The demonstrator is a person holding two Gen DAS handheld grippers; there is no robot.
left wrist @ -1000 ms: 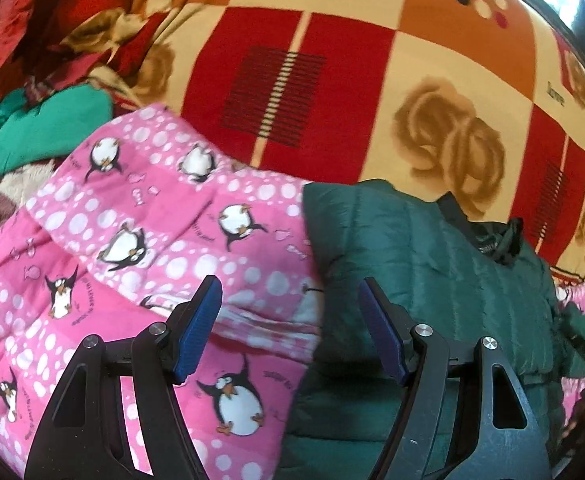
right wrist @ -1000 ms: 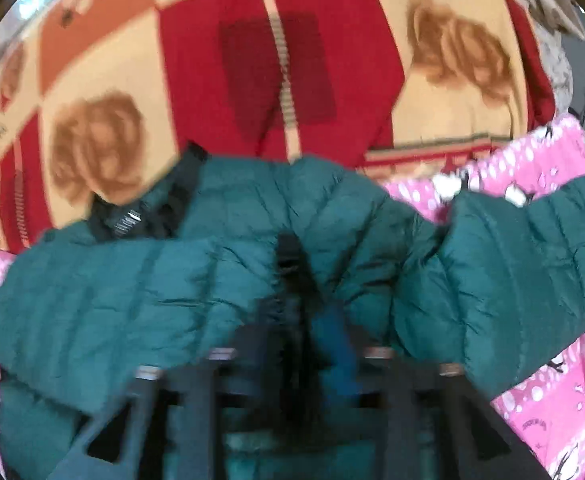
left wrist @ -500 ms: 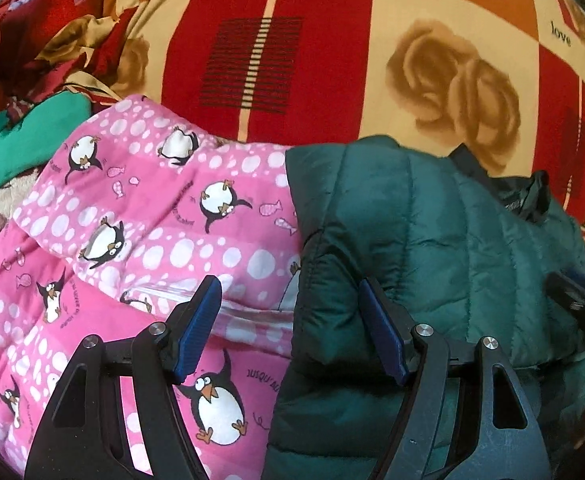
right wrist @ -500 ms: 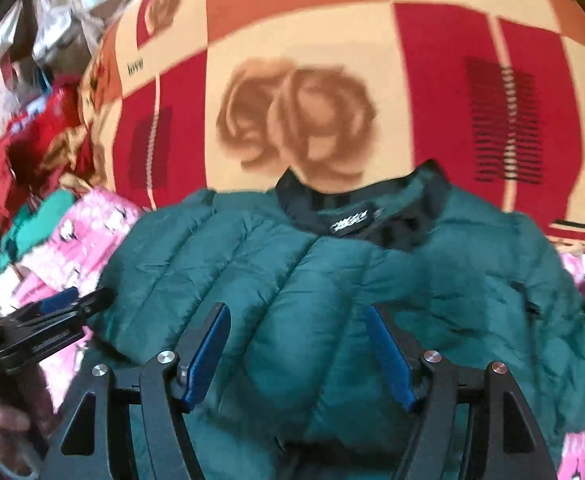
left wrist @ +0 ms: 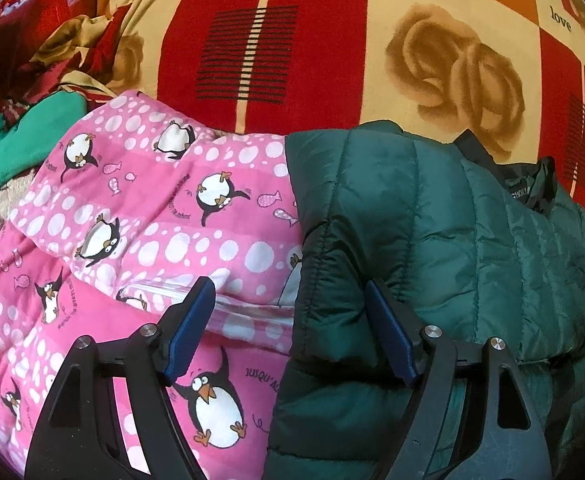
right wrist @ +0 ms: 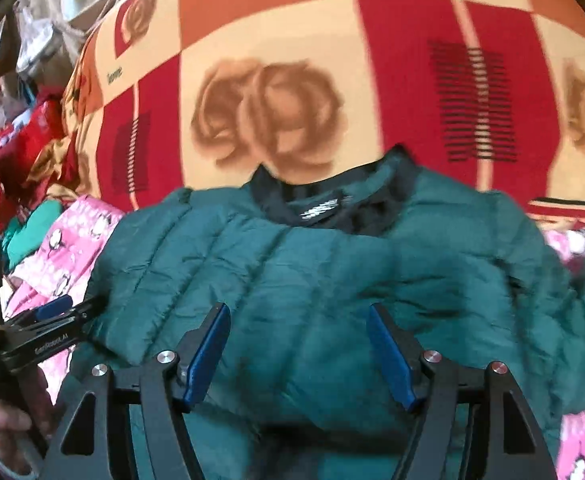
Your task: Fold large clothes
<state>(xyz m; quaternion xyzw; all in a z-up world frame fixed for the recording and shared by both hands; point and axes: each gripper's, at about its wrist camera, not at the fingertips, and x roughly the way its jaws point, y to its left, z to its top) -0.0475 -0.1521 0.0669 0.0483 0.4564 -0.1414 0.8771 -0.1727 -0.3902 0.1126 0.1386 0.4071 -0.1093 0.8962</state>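
Observation:
A dark green quilted jacket [left wrist: 432,220] lies on the bed with its black collar [right wrist: 324,208] at the far side. My left gripper [left wrist: 289,285] hangs over the jacket's left edge. Its jaws are opening, and the edge lies under the gap with no pad pressing on it. Over the middle of the jacket [right wrist: 332,280], my right gripper [right wrist: 298,308] is open with nothing gripped. In the right wrist view the left gripper [right wrist: 72,306] shows at the left, held by a hand [right wrist: 4,420].
A pink penguin quilt [left wrist: 152,200] lies under and left of the jacket. A red and cream rose blanket [left wrist: 332,40] covers the bed beyond. At the far left are a bright green garment [left wrist: 32,140] and a heap of red clothes [left wrist: 12,40].
My right gripper has swung left across the jacket and its jaws have widened; it now faces the collar. My left gripper has sunk closer to the jacket's left edge.

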